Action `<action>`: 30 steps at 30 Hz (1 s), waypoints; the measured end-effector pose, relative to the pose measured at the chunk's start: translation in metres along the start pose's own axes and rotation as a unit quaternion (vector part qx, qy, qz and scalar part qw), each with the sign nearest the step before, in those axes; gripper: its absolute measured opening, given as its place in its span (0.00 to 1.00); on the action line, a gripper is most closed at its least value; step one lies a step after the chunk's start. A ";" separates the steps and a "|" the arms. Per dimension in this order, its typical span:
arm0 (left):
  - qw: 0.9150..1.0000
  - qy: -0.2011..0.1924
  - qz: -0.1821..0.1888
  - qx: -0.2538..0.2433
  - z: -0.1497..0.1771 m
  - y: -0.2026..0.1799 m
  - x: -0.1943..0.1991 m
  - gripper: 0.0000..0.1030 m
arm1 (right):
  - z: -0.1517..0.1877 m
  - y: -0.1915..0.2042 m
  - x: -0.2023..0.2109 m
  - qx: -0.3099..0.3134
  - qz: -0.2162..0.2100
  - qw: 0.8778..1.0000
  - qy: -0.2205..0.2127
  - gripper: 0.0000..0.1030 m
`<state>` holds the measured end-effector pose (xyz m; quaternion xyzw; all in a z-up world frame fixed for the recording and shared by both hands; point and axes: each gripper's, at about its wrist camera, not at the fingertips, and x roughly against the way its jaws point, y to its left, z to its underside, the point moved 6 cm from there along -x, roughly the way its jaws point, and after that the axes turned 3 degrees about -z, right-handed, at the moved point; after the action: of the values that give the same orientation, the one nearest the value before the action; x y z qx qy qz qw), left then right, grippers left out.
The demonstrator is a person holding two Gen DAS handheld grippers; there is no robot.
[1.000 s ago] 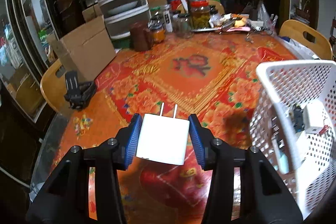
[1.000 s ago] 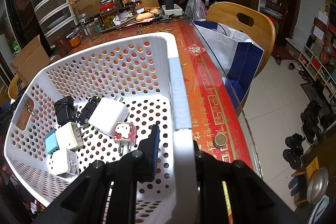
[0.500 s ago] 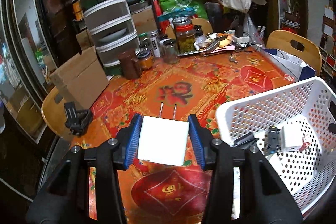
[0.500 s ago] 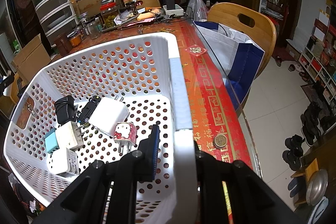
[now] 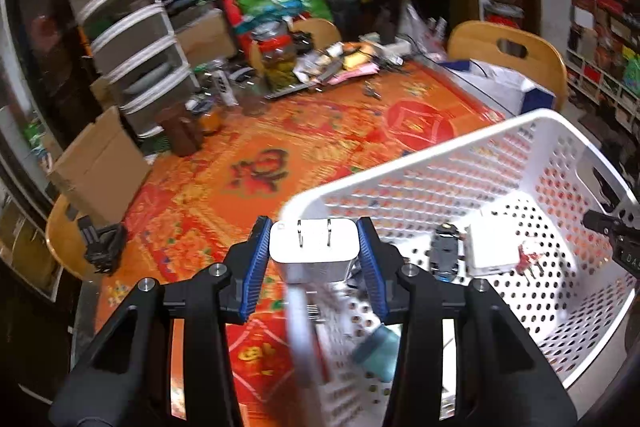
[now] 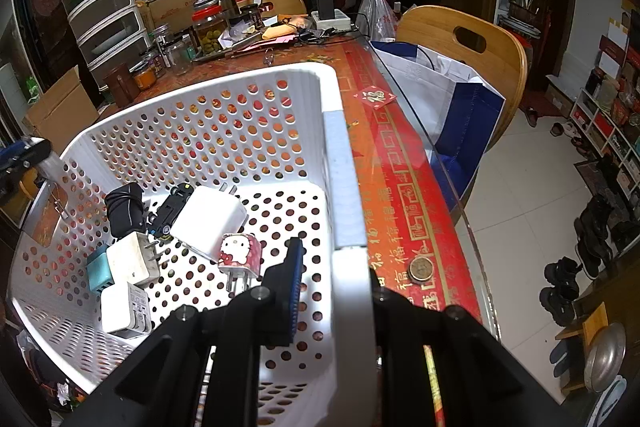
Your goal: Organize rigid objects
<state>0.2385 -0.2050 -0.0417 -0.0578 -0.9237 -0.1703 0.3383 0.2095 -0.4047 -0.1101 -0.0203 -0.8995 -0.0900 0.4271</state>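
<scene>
My left gripper (image 5: 313,251) is shut on a white plug adapter (image 5: 313,247), prongs pointing away, held over the near rim of the white perforated basket (image 5: 480,155). My right gripper (image 6: 336,279) is shut on the basket's right wall (image 6: 340,187). Inside the basket lie several chargers: a large white one (image 6: 208,217), a pink Hello Kitty one (image 6: 240,255), a teal one (image 6: 98,269), a black one (image 6: 124,213) and a small black toy car (image 6: 170,211). The left gripper's tip shows at the basket's left rim in the right wrist view (image 6: 24,153).
The table has a red-orange patterned cloth (image 5: 260,163). Jars and clutter (image 5: 280,59) stand at the far end. A cardboard box (image 5: 100,163) and a black clip (image 5: 100,239) sit at the left. Wooden chairs (image 6: 460,43) stand around. A coin (image 6: 420,269) lies near the table edge.
My left gripper has carried the white adapter right, from above the tablecloth to over the basket's rim. The right gripper and basket have stayed put.
</scene>
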 end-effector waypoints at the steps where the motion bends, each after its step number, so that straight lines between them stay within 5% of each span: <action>1: 1.000 0.001 -0.003 -0.007 0.000 -0.007 -0.002 0.39 | 0.000 0.000 0.000 0.000 0.000 1.000 0.000 0.16; 20: 0.991 0.079 0.032 -0.098 0.018 -0.093 -0.024 0.40 | -0.004 0.005 -0.001 0.001 -0.006 1.000 -0.002 0.17; 23: 0.992 0.078 0.032 -0.095 0.017 -0.089 -0.023 0.66 | -0.002 0.004 -0.001 0.001 -0.006 1.000 -0.002 0.17; 25: 0.994 0.065 0.034 -0.085 0.013 -0.086 -0.017 0.95 | -0.003 0.004 -0.001 0.000 -0.006 1.000 -0.003 0.17; 30: 0.995 0.050 0.039 -0.073 0.012 -0.079 -0.010 1.00 | -0.003 0.002 -0.004 0.000 -0.006 1.000 -0.002 0.17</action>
<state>0.2214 -0.2742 -0.0788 -0.1100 -0.8877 -0.2270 0.3853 0.2143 -0.4027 -0.1106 -0.0156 -0.9005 -0.0929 0.4246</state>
